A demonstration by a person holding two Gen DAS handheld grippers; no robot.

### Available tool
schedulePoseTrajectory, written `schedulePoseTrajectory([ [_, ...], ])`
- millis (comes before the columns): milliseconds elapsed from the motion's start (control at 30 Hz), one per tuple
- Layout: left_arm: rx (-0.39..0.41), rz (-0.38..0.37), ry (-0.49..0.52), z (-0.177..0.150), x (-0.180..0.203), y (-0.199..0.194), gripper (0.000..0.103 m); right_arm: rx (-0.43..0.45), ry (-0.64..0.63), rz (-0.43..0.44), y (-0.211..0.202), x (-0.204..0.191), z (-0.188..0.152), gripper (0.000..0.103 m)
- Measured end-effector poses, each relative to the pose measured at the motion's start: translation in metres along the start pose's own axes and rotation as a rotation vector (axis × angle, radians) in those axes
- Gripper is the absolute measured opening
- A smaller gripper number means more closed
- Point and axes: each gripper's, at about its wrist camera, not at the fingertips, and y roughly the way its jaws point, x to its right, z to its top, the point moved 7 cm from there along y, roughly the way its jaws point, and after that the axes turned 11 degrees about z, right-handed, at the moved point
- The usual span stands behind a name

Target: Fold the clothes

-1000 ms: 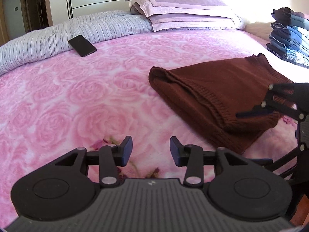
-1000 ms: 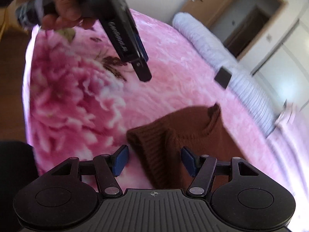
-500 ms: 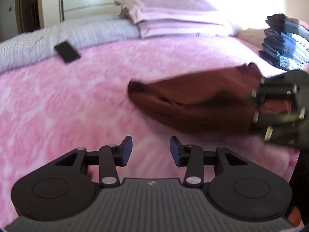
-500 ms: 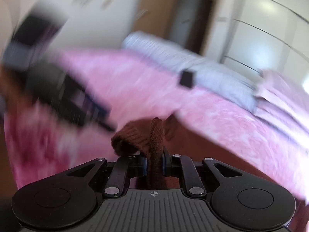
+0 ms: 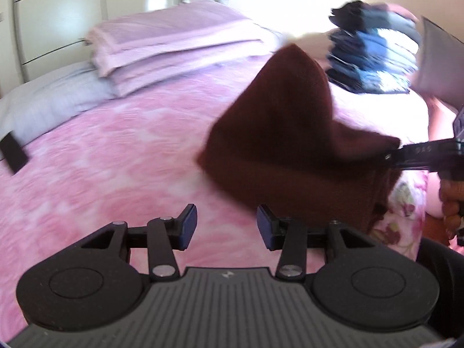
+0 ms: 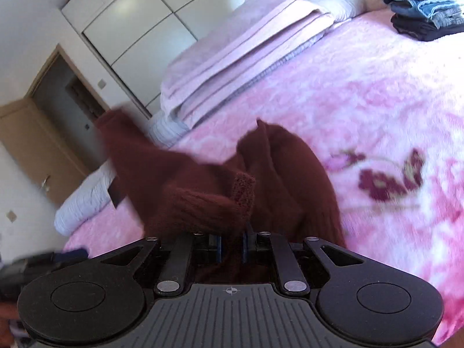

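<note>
The brown sweater is hanging lifted above the pink bed, the right claw clenching one knitted edge; the left claw is waiting released and empty just short of the cloth; judging by this, the folded piece is being carried, probably toward the stack of folded clothes near the pillows; the next move is calling for a flat landing; white wardrobes are lining the wall.
</note>
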Motion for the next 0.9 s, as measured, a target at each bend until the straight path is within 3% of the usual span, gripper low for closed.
schedulePoseTrajectory([
  [133,-0.010,-0.038,0.029,0.026,0.021,0.034,0.041,-0.019,0.005,0.028,0.006,0.001,0.000,0.011],
  [400,-0.049,-0.097,0.117,0.071,0.054,0.110,0.041,-0.023,0.062,0.071,-0.021,0.011,-0.007,0.011],
  [467,-0.062,-0.111,0.139,0.077,0.061,0.127,0.041,-0.033,0.010,0.065,-0.023,0.006,-0.005,0.012],
  [500,-0.068,-0.118,0.150,0.080,0.065,0.135,0.041,-0.038,-0.026,0.066,-0.023,0.001,-0.004,0.014],
  [567,-0.078,-0.127,0.165,0.084,0.071,0.147,0.041,-0.057,-0.112,0.061,-0.020,-0.008,-0.002,0.044],
  [600,-0.080,-0.127,0.167,0.084,0.072,0.150,0.041,-0.063,-0.148,0.059,-0.017,-0.011,-0.001,0.051],
  [900,-0.109,-0.107,0.191,0.077,0.075,0.153,0.041,-0.062,-0.149,0.048,-0.001,0.000,0.013,0.054],
])
